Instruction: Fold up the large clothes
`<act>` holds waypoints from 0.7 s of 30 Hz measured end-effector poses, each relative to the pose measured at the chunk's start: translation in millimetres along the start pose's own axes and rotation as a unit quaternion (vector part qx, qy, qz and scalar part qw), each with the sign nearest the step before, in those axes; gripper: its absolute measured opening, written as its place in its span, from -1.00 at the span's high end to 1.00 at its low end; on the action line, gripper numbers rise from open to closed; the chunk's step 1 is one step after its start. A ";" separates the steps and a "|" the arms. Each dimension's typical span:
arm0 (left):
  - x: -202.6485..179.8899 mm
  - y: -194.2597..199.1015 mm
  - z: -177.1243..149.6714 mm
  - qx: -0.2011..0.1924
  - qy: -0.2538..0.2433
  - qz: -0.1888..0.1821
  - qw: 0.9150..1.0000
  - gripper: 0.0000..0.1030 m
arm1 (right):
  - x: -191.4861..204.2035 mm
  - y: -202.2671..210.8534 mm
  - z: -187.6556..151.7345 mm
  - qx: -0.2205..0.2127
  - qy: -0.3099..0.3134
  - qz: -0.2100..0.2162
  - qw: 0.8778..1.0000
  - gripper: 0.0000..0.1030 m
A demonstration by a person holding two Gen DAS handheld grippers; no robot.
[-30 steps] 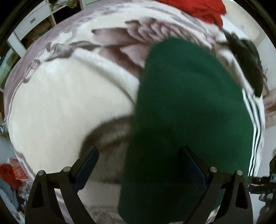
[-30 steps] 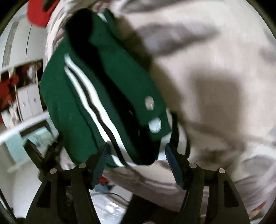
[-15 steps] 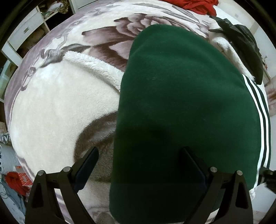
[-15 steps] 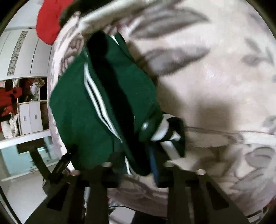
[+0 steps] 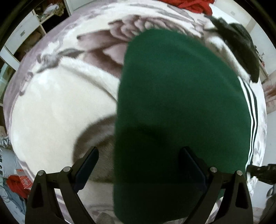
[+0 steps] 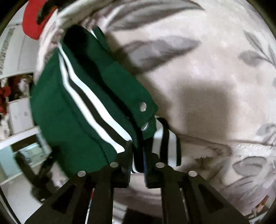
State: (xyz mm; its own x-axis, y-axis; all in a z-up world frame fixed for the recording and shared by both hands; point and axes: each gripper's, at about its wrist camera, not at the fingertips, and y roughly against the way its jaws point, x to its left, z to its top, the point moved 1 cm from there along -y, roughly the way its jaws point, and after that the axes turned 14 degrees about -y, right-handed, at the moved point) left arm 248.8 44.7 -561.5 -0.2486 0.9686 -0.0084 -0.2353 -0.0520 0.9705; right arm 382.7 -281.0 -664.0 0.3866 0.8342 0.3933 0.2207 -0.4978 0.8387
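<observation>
A dark green jacket (image 5: 181,103) with white and black stripes lies folded on the patterned blanket (image 5: 51,103). My left gripper (image 5: 139,163) hovers open above the jacket's near left edge, one finger over green cloth and the other over blanket, holding nothing. In the right wrist view the green jacket (image 6: 69,112) hangs raised at its corner. My right gripper (image 6: 138,155) is shut on its striped hem (image 6: 165,146), just below two metal snaps (image 6: 142,108). Its jaws are opening slightly, with the fabric still pinched between them.
A red garment (image 5: 193,5) and a black garment (image 5: 241,48) lie at the far side of the bed. White shelves (image 5: 22,32) stand beyond the blanket at the left. The grey-leaf blanket (image 6: 207,60) spreads to the right of the jacket.
My right gripper went from open around the striped hem to shut on it and lifted that corner slightly. The left gripper has stayed open in nearly the same place.
</observation>
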 end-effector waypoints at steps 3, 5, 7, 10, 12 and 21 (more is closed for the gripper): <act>19.0 11.1 21.9 -0.024 0.013 0.004 1.000 -0.91 | 20.5 30.7 15.6 -0.030 0.021 0.031 0.999 0.14; 35.3 11.0 45.1 -0.038 0.031 0.004 0.999 -0.91 | 43.6 38.2 33.3 -0.044 0.050 0.051 0.996 -0.18; 49.3 5.7 69.5 -0.050 0.052 -0.008 0.997 -0.91 | 72.8 30.5 60.2 -0.047 0.080 0.063 0.994 -0.18; 61.8 -20.4 111.1 -0.047 0.059 -0.024 0.997 -0.92 | 109.3 4.1 98.9 -0.031 0.107 0.081 0.991 -0.18; 66.4 -35.6 125.7 -0.042 0.060 -0.024 0.997 -0.92 | 128.4 -17.5 117.2 -0.011 0.107 0.087 0.990 -0.18; 69.8 -55.7 134.8 -0.037 0.042 -0.050 0.997 -0.97 | 147.6 -24.2 121.3 -0.077 0.096 0.034 0.992 0.96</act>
State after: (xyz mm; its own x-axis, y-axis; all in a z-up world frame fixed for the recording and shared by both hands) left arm 371.3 148.0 -583.6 -0.2978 0.9462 -0.1269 -0.3304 0.0226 0.9436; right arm 543.0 -174.7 -671.9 0.2148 0.8375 0.5024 0.0543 -0.5238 0.8501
